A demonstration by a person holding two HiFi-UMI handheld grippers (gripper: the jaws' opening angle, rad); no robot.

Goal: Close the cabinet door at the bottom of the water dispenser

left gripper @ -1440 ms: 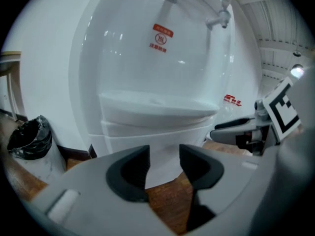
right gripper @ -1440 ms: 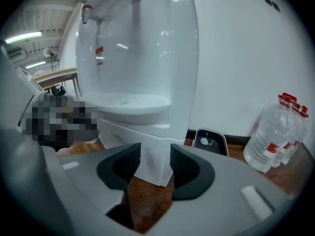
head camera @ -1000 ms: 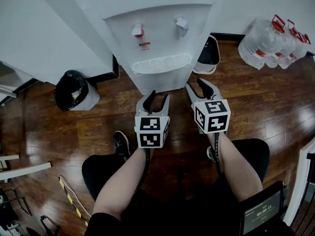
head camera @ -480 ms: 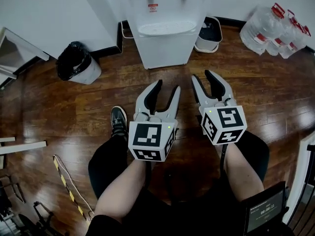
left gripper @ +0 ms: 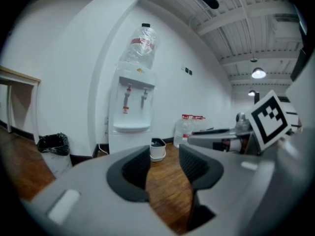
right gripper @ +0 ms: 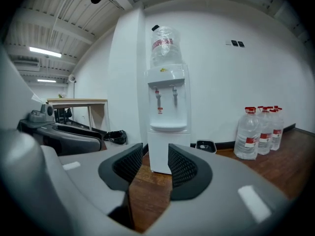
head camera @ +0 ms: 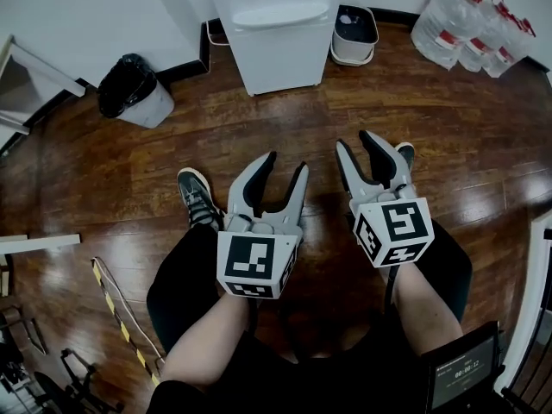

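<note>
Facing the water dispenser (head camera: 276, 41), left gripper (head camera: 285, 162) and right gripper (head camera: 356, 141) hover parallel.

**Grey claws, white dispenser, brown floor**

The left claw (head camera: 285, 162) and right claw (head camera: 354, 141) are pale grey with black textured pads (right gripper: 183, 167). Each cube (head camera: 254, 266) bears black-and-white square markers. Ahead of the claws, the dispenser (head camera: 276, 33) is white with 1 red label. The floor (head camera: 259, 136) is glossy brown planks. Ahead to the left, a bin (head camera: 129, 89) wears a black bag. Ahead to the right, clear bottles (head camera: 448, 24) have red caps and labels. Beside the left claw, the shoe (head camera: 197, 198) is black and pale-soled.
</note>
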